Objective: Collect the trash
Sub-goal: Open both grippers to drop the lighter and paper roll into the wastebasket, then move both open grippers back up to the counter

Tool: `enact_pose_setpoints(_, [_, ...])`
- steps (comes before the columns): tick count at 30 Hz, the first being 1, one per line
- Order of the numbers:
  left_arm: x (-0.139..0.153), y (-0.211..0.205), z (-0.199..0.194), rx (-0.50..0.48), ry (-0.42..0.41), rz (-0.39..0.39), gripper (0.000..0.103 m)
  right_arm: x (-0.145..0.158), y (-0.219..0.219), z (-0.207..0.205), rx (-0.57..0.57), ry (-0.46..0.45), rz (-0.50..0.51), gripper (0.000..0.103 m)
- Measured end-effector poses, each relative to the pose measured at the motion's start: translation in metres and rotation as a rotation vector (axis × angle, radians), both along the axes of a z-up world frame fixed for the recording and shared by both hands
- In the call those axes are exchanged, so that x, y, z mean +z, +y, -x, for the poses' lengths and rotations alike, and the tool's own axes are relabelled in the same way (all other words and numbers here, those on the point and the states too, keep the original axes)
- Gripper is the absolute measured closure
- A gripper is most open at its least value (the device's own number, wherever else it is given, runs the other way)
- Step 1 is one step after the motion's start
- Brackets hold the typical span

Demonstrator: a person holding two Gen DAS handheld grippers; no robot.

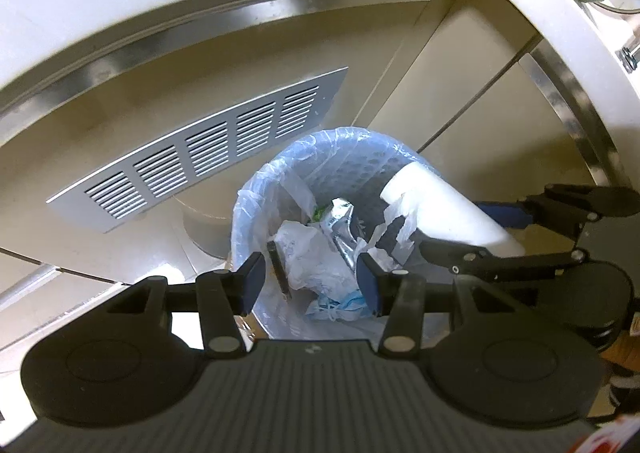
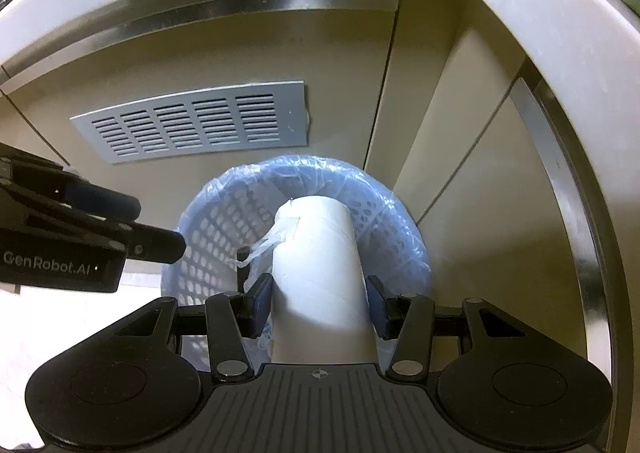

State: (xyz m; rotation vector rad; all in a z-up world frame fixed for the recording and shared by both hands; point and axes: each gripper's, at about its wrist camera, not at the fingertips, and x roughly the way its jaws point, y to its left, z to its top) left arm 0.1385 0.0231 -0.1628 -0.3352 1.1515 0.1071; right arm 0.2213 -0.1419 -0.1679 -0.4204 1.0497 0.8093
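Now the right gripper (image 2: pixel 319 303) pinches a white cardboard tube (image 2: pixel 320 273) above the blue-lined mesh waste basket (image 2: pixel 208 229), while the left gripper (image 1: pixel 312 279) hangs spread and empty over it. Next, seemingly: release the tube inside the rim.

Corner under a white counter, cream cabinet fronts all round.
A white counter edge (image 2: pixel 560 53) curves overhead with a metal strip (image 2: pixel 240 9) beneath; a grey slotted vent grille (image 2: pixel 192 121) sits on the cream cabinet panel (image 1: pixel 460 65); pale floor (image 2: pixel 72 317) shows below.
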Motion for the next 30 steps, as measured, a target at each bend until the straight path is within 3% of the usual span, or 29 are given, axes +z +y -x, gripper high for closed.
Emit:
enact_pose_setpoints(1, [0.001, 0.000, 0.001, 0.001, 0.000, -0.004, 0.057, 0.000, 0.000, -0.001, 0.000, 0.002, -0.011, 0.052])
enact_pose_setpoints(4, [0.002, 0.002, 0.004, 0.002, -0.001, -0.015, 0.056, 0.002, 0.000, -0.003, -0.010, -0.007, -0.030, 0.025])
enact_pose_setpoints(17, [0.012, 0.004, 0.021, 0.001, -0.029, -0.015, 0.054, 0.013, -0.007, 0.006, -0.014, -0.025, -0.011, 0.025])
enact_pose_setpoints(30, [0.101, -0.001, 0.037, -0.085, -0.232, -0.059, 0.051, 0.104, -0.020, 0.031, -0.007, -0.206, -0.160, 0.025])
